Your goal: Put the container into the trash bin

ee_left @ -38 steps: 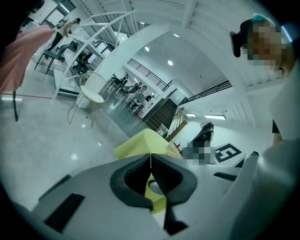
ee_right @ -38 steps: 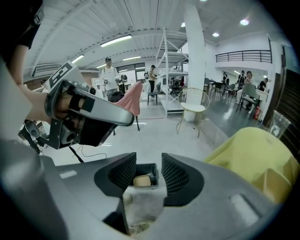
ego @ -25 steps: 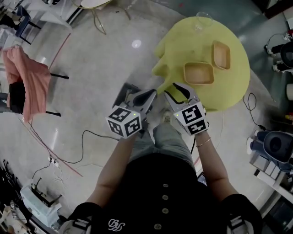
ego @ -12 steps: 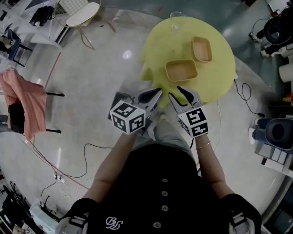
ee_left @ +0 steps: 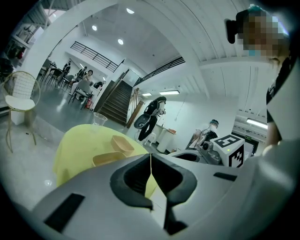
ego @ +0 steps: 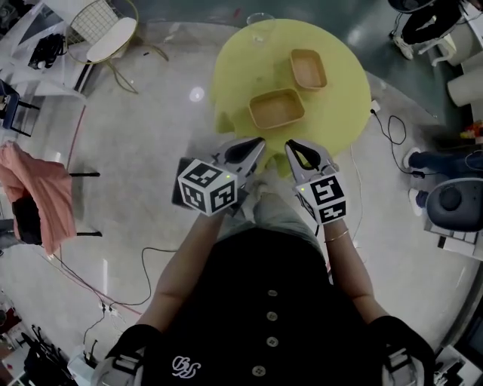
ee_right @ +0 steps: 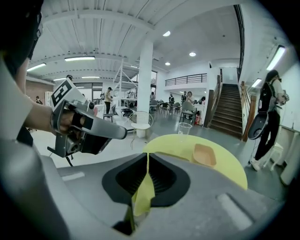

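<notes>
The right gripper (ego: 289,145) jaws are closing with nothing between them; the left gripper (ego: 259,142) is clenched, empty. Both stand nearer the yellow table (ego: 339,113) than a second ago. The container (ego: 276,108) lies there untouched; pickup is pending

Two containers (ego: 276,108) (ego: 308,68), one cup (ego: 259,20), one table (ego: 336,105), one chair (ego: 106,38).

- Head view: overhead, facing steeply down past the person's torso (ego: 264,317). The round yellow table (ego: 336,105) lies at the frame's top, at middle distance.
- Left gripper view: low, nearly level, facing the table from close by.
- Right gripper view: likewise low, angled slightly downward.
- Shared by all three: the table, a tan container (ego: 309,68), a clear cup (ego: 259,19).
</notes>
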